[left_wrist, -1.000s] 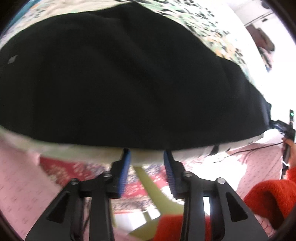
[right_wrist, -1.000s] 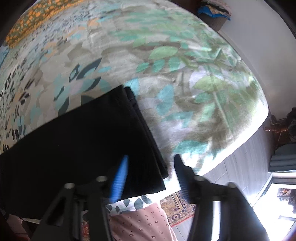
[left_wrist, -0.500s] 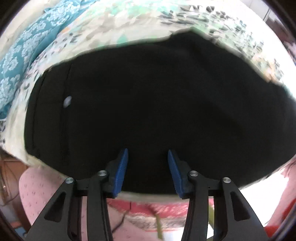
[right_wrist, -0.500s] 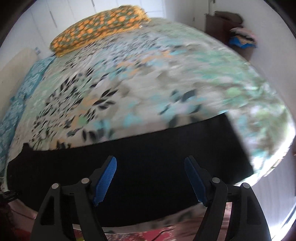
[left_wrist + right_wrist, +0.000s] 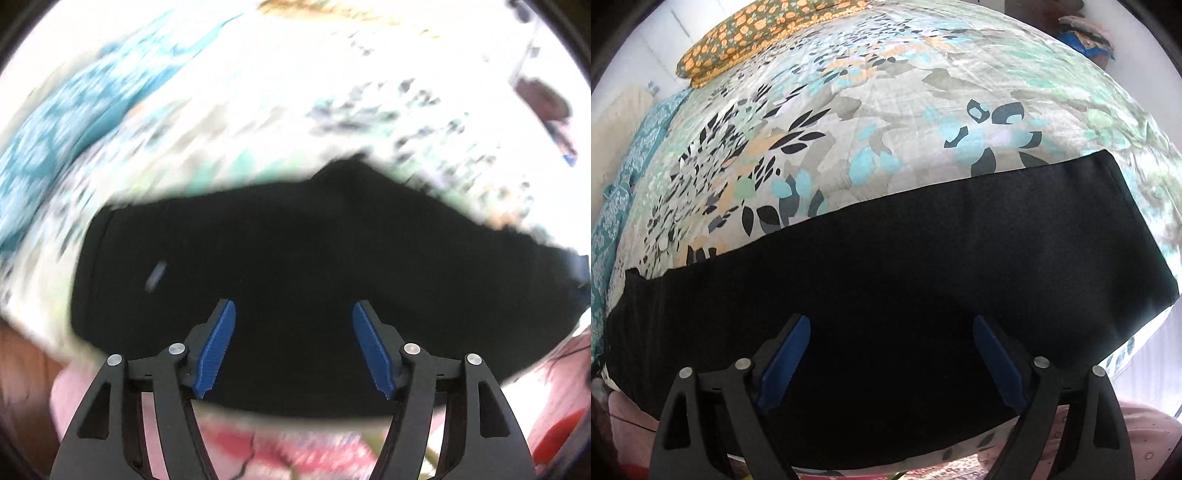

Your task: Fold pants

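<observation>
Two pairs of ribbed blue pads on black plastic fingers frame each view. The left gripper point(image 5: 293, 314) has its jaws spreading wider, nothing pinched between them; the right gripper point(image 5: 892, 328) is likewise opening, its jaws wide apart and empty. Both point steeply down over the black pants point(image 5: 886, 266), a smooth matte cloth folded into a long flat band with a straight hemmed end at the right. The pants lie along the near edge of a bed under a floral bedspread point(image 5: 886, 110), crinkled, leaf-printed. An orange-patterned pillow point(image 5: 746, 37) sits at the far end.
</observation>
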A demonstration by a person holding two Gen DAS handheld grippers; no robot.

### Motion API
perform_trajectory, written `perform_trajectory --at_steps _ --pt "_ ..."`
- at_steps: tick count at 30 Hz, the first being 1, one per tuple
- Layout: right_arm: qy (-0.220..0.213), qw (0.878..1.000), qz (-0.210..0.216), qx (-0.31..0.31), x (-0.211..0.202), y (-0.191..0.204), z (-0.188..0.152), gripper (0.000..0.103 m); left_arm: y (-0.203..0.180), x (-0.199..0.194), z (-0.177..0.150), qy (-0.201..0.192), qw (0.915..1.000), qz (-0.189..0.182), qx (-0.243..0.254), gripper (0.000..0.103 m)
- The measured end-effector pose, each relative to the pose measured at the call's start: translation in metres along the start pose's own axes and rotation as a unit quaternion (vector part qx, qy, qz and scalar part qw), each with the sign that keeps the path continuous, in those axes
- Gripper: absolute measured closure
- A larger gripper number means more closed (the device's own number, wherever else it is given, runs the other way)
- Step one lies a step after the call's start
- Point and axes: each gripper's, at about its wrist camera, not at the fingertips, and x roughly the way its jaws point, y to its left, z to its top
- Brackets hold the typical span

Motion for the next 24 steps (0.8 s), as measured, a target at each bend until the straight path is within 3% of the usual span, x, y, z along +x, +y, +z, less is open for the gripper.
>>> perform_trajectory --at_steps 3,4,5,6,7,8,9,10,11,14,15,17,19,22,24 --pt "-0.006 1.000 -0.001 0.003 -0.003 -0.002 -0.001 0.009 0.002 0.030 0.023 -0.017 0.9995 -0.022 0.014 0.032" --pt "-0.006 1.000 -0.003 0.000 -0.002 -0.001 -0.001 0.009 0.007 0.045 0.029 -0.003 1.0000 -0.001 0.004 0.032" --pt "-0.006 1.000 -0.006 -0.003 -0.002 0.000 -0.002 0.009 0.016 0.064 0.030 0.022 0.9984 0.049 -0.016 0.038" --pt "-0.006 1.000 -0.008 -0.008 -0.002 0.002 -0.002 0.008 0.034 0.081 0.026 0.049 0.9917 0.109 -0.048 0.047" --pt "-0.006 1.000 -0.010 -0.012 -0.001 0.002 -0.003 0.007 0.049 0.089 0.022 0.061 0.9866 0.126 -0.084 0.050" --pt "-0.006 1.000 -0.013 -0.018 -0.001 0.004 -0.003 0.007 0.069 0.086 0.015 0.044 0.9857 0.090 -0.136 0.054" --pt "-0.006 1.000 -0.016 -0.023 -0.001 0.005 -0.005 0.007 0.074 0.081 0.013 0.039 0.9844 0.089 -0.147 0.064" --pt "-0.006 0.999 -0.018 -0.027 0.000 0.005 -0.005 0.006 0.075 0.078 0.013 0.043 0.9840 0.097 -0.143 0.064" --pt "-0.006 0.999 -0.019 -0.031 0.001 0.006 -0.005 0.005 0.074 0.075 0.013 0.047 0.9843 0.100 -0.137 0.061" --pt "-0.012 0.999 -0.016 -0.030 -0.001 0.007 -0.003 0.002 0.059 0.050 0.011 0.027 0.9853 0.101 -0.134 0.024" --pt "-0.019 1.000 0.002 -0.020 -0.006 0.003 -0.001 0.003 0.057 0.041 0.007 0.014 0.9866 0.093 -0.133 0.018" --pt "-0.046 0.997 0.057 0.017 -0.023 -0.015 0.009 0.008 0.042 0.035 0.002 -0.003 0.9910 0.055 -0.122 0.017" --pt "-0.096 0.989 0.085 0.070 -0.049 -0.051 0.025 0.008 0.026 0.029 -0.008 -0.004 0.9950 0.008 -0.099 0.016" --pt "-0.131 0.980 0.073 0.132 -0.077 -0.117 0.053 0.008 0.003 0.029 -0.020 0.000 0.9981 -0.021 -0.059 0.016" --pt "-0.121 0.979 0.064 0.148 -0.084 -0.166 0.071 0.008 -0.014 0.037 -0.026 0.010 0.9993 -0.019 -0.032 0.016"
